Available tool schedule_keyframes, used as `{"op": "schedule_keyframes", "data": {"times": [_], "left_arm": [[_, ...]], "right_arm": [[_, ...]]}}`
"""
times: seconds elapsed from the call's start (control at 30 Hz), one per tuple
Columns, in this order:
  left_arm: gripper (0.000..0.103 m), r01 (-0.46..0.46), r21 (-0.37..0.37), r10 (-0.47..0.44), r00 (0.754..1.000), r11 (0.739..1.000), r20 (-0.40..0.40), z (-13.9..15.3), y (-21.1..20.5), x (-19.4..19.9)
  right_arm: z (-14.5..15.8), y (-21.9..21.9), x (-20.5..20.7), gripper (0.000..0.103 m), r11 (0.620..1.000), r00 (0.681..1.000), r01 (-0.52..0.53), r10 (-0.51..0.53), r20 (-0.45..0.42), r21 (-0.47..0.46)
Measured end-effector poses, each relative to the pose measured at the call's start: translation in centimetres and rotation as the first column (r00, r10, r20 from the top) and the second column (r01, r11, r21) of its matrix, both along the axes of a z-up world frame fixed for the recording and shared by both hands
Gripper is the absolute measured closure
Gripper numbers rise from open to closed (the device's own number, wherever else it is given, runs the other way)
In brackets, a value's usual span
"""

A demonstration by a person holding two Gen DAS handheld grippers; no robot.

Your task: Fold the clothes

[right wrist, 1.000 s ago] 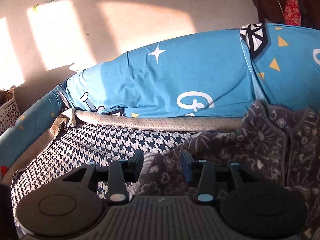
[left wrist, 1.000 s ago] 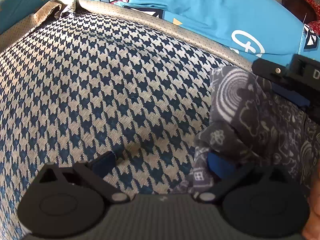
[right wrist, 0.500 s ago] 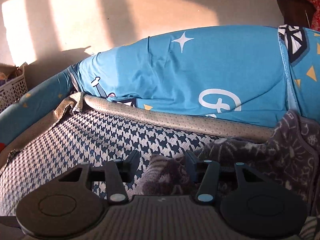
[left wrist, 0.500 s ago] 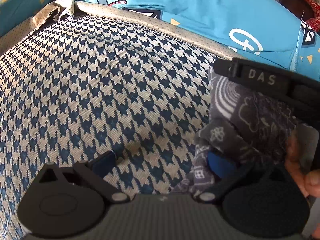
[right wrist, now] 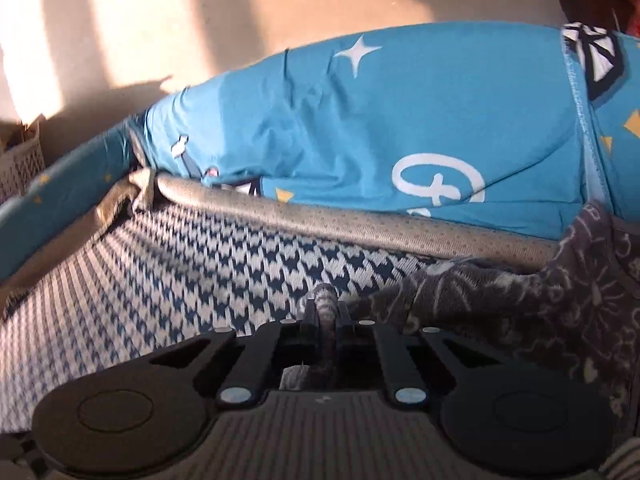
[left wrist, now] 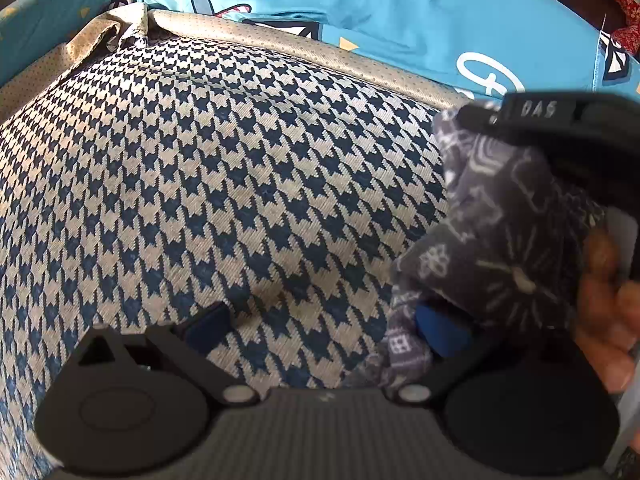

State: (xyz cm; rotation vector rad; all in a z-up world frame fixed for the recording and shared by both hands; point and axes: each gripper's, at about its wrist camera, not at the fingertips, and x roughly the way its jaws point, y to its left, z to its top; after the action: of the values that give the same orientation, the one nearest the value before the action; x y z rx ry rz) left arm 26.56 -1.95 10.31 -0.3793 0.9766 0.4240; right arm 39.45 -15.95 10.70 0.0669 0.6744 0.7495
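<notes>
From your left wrist view, your left gripper (left wrist: 320, 328) stood wide open over the houndstooth mattress cover (left wrist: 224, 184). Its right blue pad (left wrist: 440, 334) sat under a lifted fold of the grey patterned garment (left wrist: 492, 248), which lay bunched at about 3 o'clock; the left pad rested on bare cover, so nothing was held. At 2 o'clock the other tool's black body crossed above the garment, with your right hand (left wrist: 608, 308) at the frame's edge. A blue printed quilt (left wrist: 400, 12) ran along 12 o'clock behind the padded rail.

From your right wrist view, your right gripper (right wrist: 327, 312) was clamped on a rolled edge of the grey patterned garment (right wrist: 520, 312), with cloth pinched between the 2 closed fingers at 6 o'clock. The rest trailed off toward 3 o'clock, resting on the houndstooth mattress cover (right wrist: 208, 280). The blue printed quilt (right wrist: 400, 128) filled 12 o'clock.

To do this pickup well, you would likely want the left jaws slid further right so both pads bracket 1 layer of the hem before closing. Judging by the bunching, matching corners in the 2 grippers, then lifting evenly, should let the cloth hang flat for folding.
</notes>
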Motion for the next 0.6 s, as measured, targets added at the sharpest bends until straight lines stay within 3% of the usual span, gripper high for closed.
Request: {"op": "schedule_keyframes", "data": {"times": [0.13, 0.2, 0.27, 0.43, 0.6], "left_arm": [[0.000, -0.013, 0.010, 0.013, 1.000, 1.000, -0.004, 0.0, 0.2, 0.0], [0.000, -0.023, 0.016, 0.023, 1.000, 1.000, -0.013, -0.1, 0.3, 0.0], [0.000, -0.029, 0.030, 0.030, 0.999, 0.999, -0.025, -0.1, 0.2, 0.0], [0.000, -0.050, 0.018, 0.050, 0.998, 0.999, -0.030, 0.1, 0.5, -0.1], [0.000, -0.082, -0.008, 0.082, 0.996, 0.997, -0.033, 0.6, 0.6, -0.4]], "right_arm": [[1.3, -2.1, 0.9, 0.094, 0.973, 0.994, 0.113, -0.110, -0.023, 0.200], [1.3, -2.2, 1.1, 0.094, 0.958, 0.987, 0.163, -0.161, -0.028, 0.234], [0.6, -1.6, 1.2, 0.094, 0.957, 0.981, 0.193, -0.192, -0.026, 0.217], [-1.9, -0.1, 1.4, 0.083, 0.973, 0.983, 0.171, -0.159, -0.092, 0.154], [-0.6, -1.2, 1.0, 0.068, 0.969, 0.985, 0.154, -0.136, -0.102, 0.191]]}}
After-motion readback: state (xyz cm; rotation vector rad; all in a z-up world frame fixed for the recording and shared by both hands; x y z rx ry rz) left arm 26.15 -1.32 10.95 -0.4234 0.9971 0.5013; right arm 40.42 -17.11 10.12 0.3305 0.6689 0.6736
